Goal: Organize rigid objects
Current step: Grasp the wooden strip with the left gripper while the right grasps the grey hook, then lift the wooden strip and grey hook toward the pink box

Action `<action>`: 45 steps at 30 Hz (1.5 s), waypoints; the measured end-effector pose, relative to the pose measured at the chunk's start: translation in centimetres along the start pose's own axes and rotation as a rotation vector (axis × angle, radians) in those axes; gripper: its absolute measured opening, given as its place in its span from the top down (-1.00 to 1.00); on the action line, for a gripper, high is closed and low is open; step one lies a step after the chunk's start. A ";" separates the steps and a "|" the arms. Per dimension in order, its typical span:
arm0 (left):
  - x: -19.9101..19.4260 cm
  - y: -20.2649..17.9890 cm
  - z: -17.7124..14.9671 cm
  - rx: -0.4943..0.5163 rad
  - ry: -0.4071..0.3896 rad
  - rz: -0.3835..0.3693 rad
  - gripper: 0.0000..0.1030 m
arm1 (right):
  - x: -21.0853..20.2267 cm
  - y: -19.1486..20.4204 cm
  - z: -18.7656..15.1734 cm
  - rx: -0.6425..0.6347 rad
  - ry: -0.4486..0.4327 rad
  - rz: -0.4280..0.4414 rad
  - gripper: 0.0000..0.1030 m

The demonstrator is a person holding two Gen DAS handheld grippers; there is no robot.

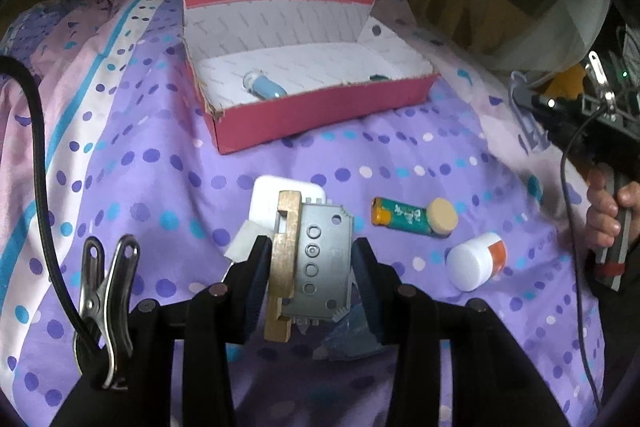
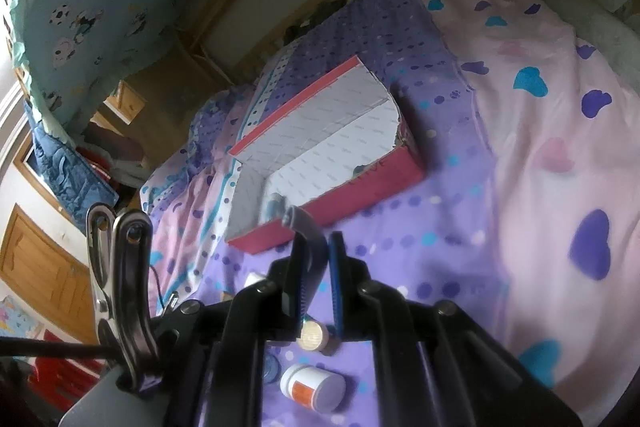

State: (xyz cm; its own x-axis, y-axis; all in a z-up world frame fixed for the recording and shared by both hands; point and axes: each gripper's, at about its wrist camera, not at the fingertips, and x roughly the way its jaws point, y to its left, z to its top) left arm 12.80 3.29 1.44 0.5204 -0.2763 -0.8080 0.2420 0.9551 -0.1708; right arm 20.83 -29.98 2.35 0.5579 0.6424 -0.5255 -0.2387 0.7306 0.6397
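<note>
A bed is covered by a purple dotted sheet (image 1: pixel 400 155), on which all items are laid. A red box (image 1: pixel 320 107), open-topped with a white lining, is set toward the far side; a pale blue tube (image 1: pixel 264 87) is seen lying inside it near the front wall. Nearer, a white charger (image 1: pixel 266 195) is noted, partly hidden by the left gripper (image 1: pixel 310 259). That gripper's jaws are clamped on a grey metal card (image 1: pixel 320 259) with a wooden piece (image 1: pixel 285 259) against its left edge. To the right, a green battery (image 1: pixel 404 219) and a white jar (image 1: pixel 476 261) lie apart. The right gripper (image 2: pixel 316 267) is closed on a thin grey strip (image 2: pixel 306 227). A hand (image 1: pixel 608 211) is seen at its grip.
</note>
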 end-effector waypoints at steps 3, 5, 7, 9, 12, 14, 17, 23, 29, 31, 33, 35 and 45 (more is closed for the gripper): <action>0.4 -0.1 0.0 0.011 0.023 0.006 0.15 | 0.1 0.0 0.0 0.003 0.003 0.002 0.78; 1.8 -0.5 -0.1 0.035 0.094 0.048 0.14 | 0.3 0.0 0.0 0.002 0.012 -0.001 0.78; 2.8 -1.0 -0.3 0.063 0.129 0.148 0.13 | 0.7 0.1 -0.2 0.000 0.027 -0.006 0.78; 2.6 -1.5 -0.4 0.086 0.101 0.255 0.13 | 0.9 0.2 -0.3 -0.004 0.039 -0.012 0.78; -0.1 -0.8 0.1 0.036 -0.041 0.232 0.06 | 1.2 0.3 -0.4 -0.013 0.047 -0.022 0.77; -1.9 0.0 0.4 -0.010 -0.130 0.234 -0.10 | 1.3 0.3 -0.5 -0.013 0.052 -0.025 0.78; -3.5 1.0 0.7 -0.051 -0.191 0.153 -0.35 | 1.3 0.3 -0.5 -0.015 0.054 -0.027 0.77; -1.2 -1.8 -0.2 0.118 -0.008 -0.096 -0.15 | 1.3 0.3 -0.5 -0.013 0.054 -0.024 0.78; 2.0 -2.5 -0.8 0.152 0.118 0.061 -0.16 | 1.3 0.3 -0.4 -0.009 0.051 -0.019 0.78; 2.2 -2.2 -0.7 0.146 0.124 0.065 -0.22 | 1.2 0.3 -0.4 -0.009 0.049 -0.019 0.77; 2.7 -2.2 -0.6 0.150 0.141 0.064 -0.29 | 1.2 0.3 -0.3 -0.007 0.049 -0.015 0.77; 3.3 -2.4 -0.6 0.158 0.158 0.098 -0.38 | 1.2 0.3 -0.3 -0.007 0.049 -0.015 0.77; 1.4 0.3 0.0 0.057 0.045 0.122 -0.48 | 1.2 0.3 -0.3 -0.006 0.050 -0.015 0.77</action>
State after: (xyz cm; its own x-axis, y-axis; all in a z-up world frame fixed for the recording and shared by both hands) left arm 13.59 3.17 0.28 0.5115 -0.1526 -0.8456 0.2260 0.9733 -0.0390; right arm 21.19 -28.94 1.74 0.5213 0.6419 -0.5623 -0.2359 0.7416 0.6280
